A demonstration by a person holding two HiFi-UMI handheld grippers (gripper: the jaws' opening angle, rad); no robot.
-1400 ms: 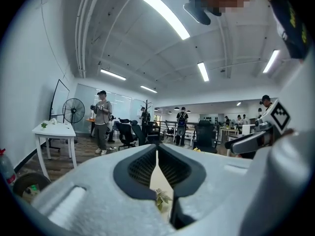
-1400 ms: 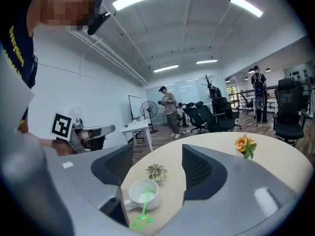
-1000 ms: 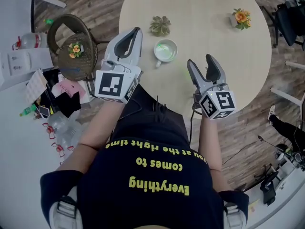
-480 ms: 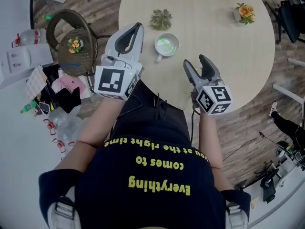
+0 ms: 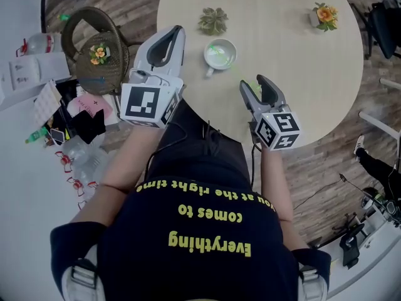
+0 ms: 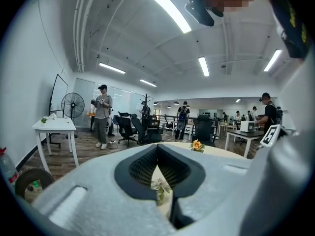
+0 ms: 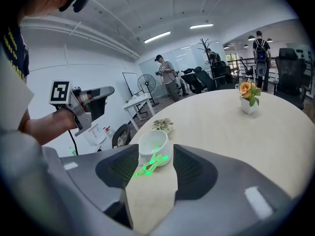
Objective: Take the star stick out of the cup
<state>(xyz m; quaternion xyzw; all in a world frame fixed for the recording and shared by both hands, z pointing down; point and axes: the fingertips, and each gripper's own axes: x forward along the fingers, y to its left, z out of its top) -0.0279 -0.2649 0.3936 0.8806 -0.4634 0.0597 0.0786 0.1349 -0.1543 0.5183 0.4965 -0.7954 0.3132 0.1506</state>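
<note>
A white cup (image 5: 220,53) stands on the round wooden table (image 5: 282,17), with a glowing green star stick (image 5: 216,47) in it. In the right gripper view the cup (image 7: 153,142) is just ahead and the star stick (image 7: 147,167) shows low in front of it, framed by the jaws. My right gripper (image 5: 254,84) sits right of and nearer than the cup; its jaws are closing but the pads touch nothing. My left gripper (image 5: 169,39) is shut and empty, held off the table's left edge beside the cup.
A small succulent (image 5: 212,19) sits just beyond the cup, and an orange flower pot (image 5: 324,15) stands at the table's far right. A wicker chair (image 5: 94,49) and floor clutter (image 5: 69,118) lie left. People and office chairs fill the background room.
The right gripper's jaws have narrowed and it has edged toward the cup. The left gripper stays shut in about the same place.
</note>
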